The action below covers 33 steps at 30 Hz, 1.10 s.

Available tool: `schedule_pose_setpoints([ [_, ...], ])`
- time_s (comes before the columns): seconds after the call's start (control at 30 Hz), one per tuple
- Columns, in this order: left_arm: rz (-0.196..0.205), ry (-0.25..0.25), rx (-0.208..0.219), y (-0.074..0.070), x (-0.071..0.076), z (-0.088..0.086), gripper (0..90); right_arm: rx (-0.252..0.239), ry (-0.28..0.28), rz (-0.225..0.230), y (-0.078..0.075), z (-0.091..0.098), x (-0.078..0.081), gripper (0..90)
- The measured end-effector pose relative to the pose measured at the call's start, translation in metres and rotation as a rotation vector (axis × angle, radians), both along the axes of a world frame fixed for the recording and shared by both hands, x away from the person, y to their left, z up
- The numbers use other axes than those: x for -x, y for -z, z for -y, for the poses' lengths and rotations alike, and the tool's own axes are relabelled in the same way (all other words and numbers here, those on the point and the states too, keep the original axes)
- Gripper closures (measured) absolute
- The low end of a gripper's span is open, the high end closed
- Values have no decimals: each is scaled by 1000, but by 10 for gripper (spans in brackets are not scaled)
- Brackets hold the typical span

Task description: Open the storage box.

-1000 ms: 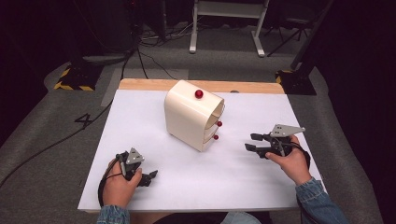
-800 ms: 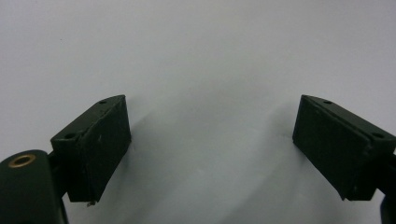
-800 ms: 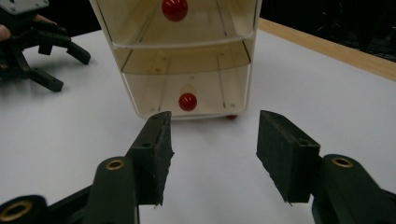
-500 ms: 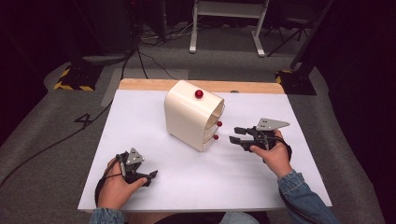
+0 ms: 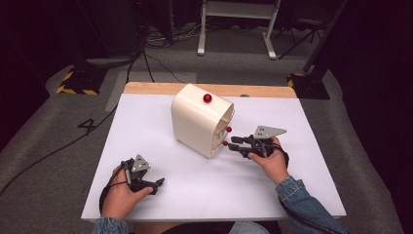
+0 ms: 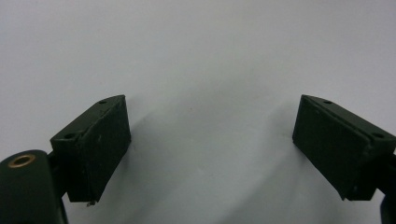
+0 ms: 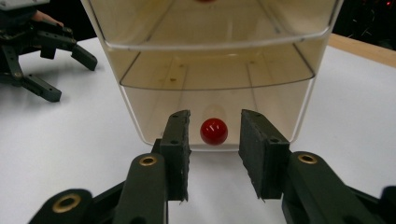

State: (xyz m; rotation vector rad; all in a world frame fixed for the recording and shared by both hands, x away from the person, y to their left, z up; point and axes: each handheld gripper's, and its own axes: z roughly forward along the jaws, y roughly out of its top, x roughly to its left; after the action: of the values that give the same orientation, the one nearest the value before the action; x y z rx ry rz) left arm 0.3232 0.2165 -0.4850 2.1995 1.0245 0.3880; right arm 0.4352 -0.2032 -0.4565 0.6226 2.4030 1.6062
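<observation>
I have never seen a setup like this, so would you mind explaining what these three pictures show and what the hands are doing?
A person sits at a white table and holds a hand-operated two-jaw gripper in each hand. The high view looks down from above; the other two pictures come from cameras riding on the grippers, looking along their black jaws.

On the table stands a cream small drawer cabinet with clear drawers and red ball knobs. The right gripper has its jaws on either side of the bottom drawer's knob; they have just been closing, but the pads do not touch it yet. The left gripper rests open on the bare table, holding nothing.
</observation>
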Motion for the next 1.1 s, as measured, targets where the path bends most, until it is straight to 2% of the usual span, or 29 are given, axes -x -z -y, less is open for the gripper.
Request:
schedule_pose_setpoints([
  [0.33, -1, 0, 0, 0, 0, 0, 116, 30, -9, 4, 11, -8, -6, 676],
  [0.4, -2, -1, 1, 0, 0, 0, 116, 36, -13, 4, 13, -12, -7, 715],
  [0.73, -1, 1, 1, 0, 0, 0, 116, 53, -7, 24, 13, -14, -4, 742],
  [1.1, 8, -3, -1, 0, 1, 1, 119, 57, 7, 19, 6, 5, 10, 743],
])
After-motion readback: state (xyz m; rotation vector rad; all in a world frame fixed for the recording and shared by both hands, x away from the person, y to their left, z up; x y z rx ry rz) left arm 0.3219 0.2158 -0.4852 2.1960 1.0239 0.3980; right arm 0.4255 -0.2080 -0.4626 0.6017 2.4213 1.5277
